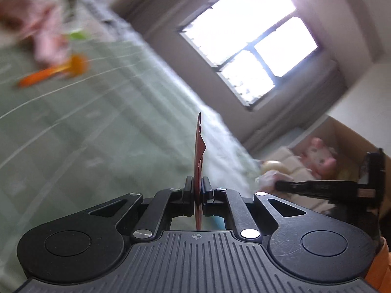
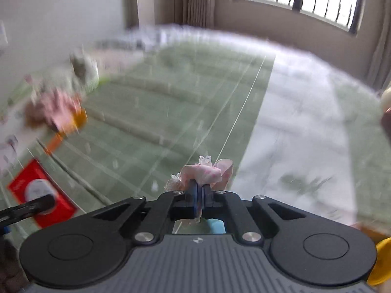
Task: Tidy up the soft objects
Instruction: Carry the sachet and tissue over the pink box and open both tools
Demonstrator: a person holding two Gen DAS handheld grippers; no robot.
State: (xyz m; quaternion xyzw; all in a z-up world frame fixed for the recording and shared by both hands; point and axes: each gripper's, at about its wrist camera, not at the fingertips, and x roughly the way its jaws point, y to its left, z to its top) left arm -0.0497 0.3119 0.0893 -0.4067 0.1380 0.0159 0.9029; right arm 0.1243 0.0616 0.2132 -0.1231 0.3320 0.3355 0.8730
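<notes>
— Green checked bedspread (image 2: 171, 112) fills both views, with a barred window (image 1: 246, 41) behind it. What are the tongs doing?

— Left tongs (image 1: 198, 190) are pressed together on a thin red packet (image 1: 199, 156), seen edge-on and upright. Right tongs (image 2: 200, 193) pinch a pink spotted cloth with lace trim (image 2: 205, 173).

— And the other soft things?

— Blurred pink plush (image 2: 56, 107) and an orange piece (image 1: 53, 70) lie on the bed. A pink toy (image 1: 317, 153) sits in a cardboard box (image 1: 352, 136) beside the bed.
</notes>
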